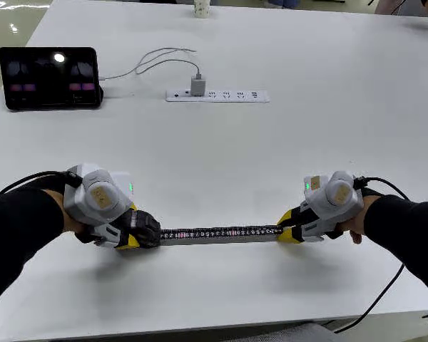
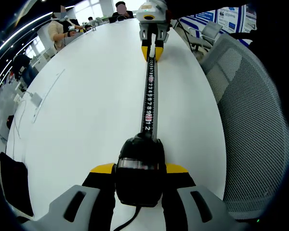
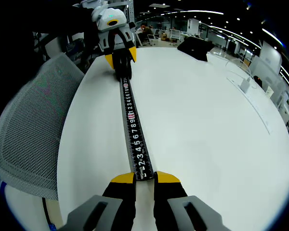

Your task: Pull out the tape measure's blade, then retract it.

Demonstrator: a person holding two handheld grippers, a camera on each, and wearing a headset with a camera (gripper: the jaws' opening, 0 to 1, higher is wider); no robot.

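Observation:
A black tape measure case point(image 1: 144, 230) point(image 2: 140, 168) point(image 3: 120, 67) rests on the white table point(image 1: 221, 157), with my left gripper point(image 1: 132, 231) point(image 2: 140, 171) shut on it. Its dark blade point(image 1: 221, 232) point(image 2: 149, 94) point(image 3: 134, 134), printed with white numerals, runs flat along the table toward the right. My right gripper point(image 1: 285, 229) point(image 3: 144, 179) is shut on the blade's tip. Seen from each side, the opposite gripper stands at the blade's far end: the right gripper point(image 2: 152, 50) and the left gripper point(image 3: 119, 55).
A black tablet point(image 1: 50, 77) lies at the table's back left. A white power strip point(image 1: 217, 95) with a charger and cable sits behind the middle. A grey mesh chair point(image 2: 250, 120) point(image 3: 29, 134) stands at the near edge. People sit far off point(image 2: 62, 24).

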